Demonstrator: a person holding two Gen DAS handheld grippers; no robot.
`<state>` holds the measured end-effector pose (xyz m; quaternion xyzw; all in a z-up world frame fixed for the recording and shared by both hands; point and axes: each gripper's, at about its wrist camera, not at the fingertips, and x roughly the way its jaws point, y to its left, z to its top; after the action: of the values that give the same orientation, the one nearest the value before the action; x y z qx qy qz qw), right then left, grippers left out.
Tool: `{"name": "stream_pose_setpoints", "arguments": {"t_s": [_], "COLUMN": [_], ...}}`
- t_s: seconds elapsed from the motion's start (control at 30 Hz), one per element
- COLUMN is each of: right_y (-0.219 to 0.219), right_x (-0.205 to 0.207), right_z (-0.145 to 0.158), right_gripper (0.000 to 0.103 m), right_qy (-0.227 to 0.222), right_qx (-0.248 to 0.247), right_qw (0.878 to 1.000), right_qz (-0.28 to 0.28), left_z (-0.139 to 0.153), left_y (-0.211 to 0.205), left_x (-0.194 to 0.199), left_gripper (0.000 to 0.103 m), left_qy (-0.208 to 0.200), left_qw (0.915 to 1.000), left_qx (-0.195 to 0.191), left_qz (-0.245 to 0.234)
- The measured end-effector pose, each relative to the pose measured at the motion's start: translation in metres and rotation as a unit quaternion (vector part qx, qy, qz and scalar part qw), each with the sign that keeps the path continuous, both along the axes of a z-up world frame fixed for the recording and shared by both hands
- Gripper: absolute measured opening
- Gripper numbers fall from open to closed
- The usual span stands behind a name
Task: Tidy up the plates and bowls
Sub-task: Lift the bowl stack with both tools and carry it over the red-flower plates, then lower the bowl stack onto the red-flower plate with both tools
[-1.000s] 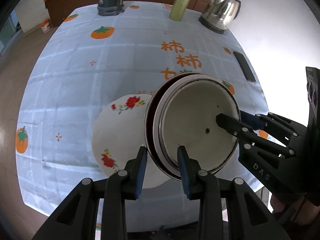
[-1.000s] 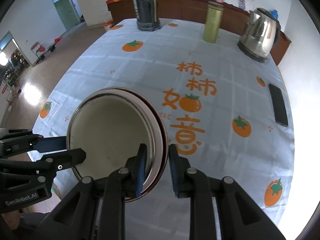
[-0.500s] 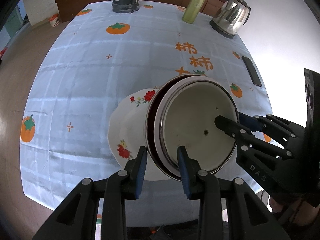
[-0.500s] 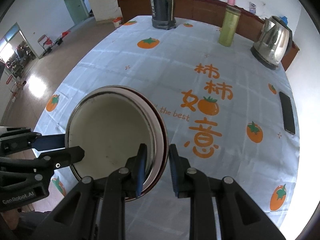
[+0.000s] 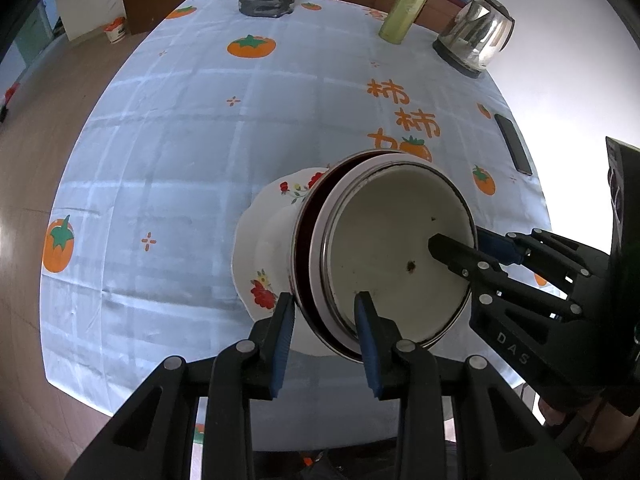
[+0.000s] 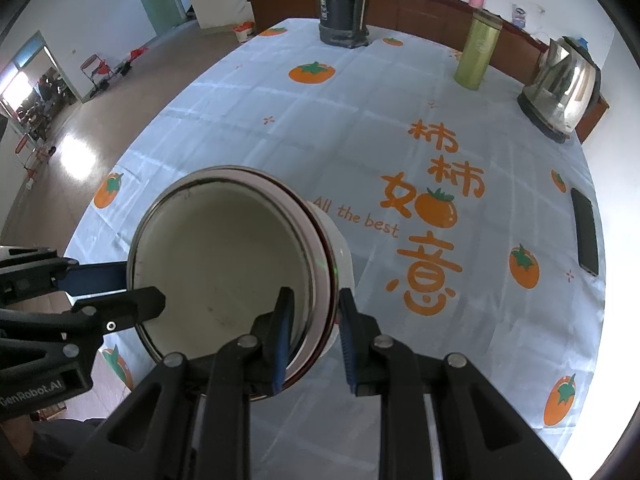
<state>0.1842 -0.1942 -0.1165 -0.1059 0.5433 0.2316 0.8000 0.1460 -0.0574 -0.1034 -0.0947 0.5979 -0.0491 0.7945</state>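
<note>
gripping one bowl [image 5: 392,248] by opposite rims, left claw [image 5: 324,320] and right claw [image 6: 314,320], above floral plate [image 5: 268,240].

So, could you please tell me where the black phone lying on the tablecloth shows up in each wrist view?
Left wrist view: the black phone lies at the right edge of the tablecloth, above the right gripper's fingers.
Right wrist view: the phone is far right, mid-height, beyond the orange characters.
Shared landmark: the steel kettle, upper right in both.
</note>
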Motion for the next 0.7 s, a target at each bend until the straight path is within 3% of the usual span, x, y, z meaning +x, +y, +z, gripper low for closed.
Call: {"name": "stream_pose_setpoints", "arguments": {"t_s": [0.7], "right_y": [0.016], "right_x": [-0.003], "right_z": [-0.015], "right_gripper": [0.022], "right_qy": [0.019], "right_qx": [-0.017], "right_qw": [1.0], "right_qz": [0.013], "left_z": [-0.014], "left_y": [0.016], "left_x": [0.001], "left_gripper": [0.033], "left_qy": [0.02], "left_qw": [0.9997], "left_qx": [-0.011], "left_qz": [0.012]}}
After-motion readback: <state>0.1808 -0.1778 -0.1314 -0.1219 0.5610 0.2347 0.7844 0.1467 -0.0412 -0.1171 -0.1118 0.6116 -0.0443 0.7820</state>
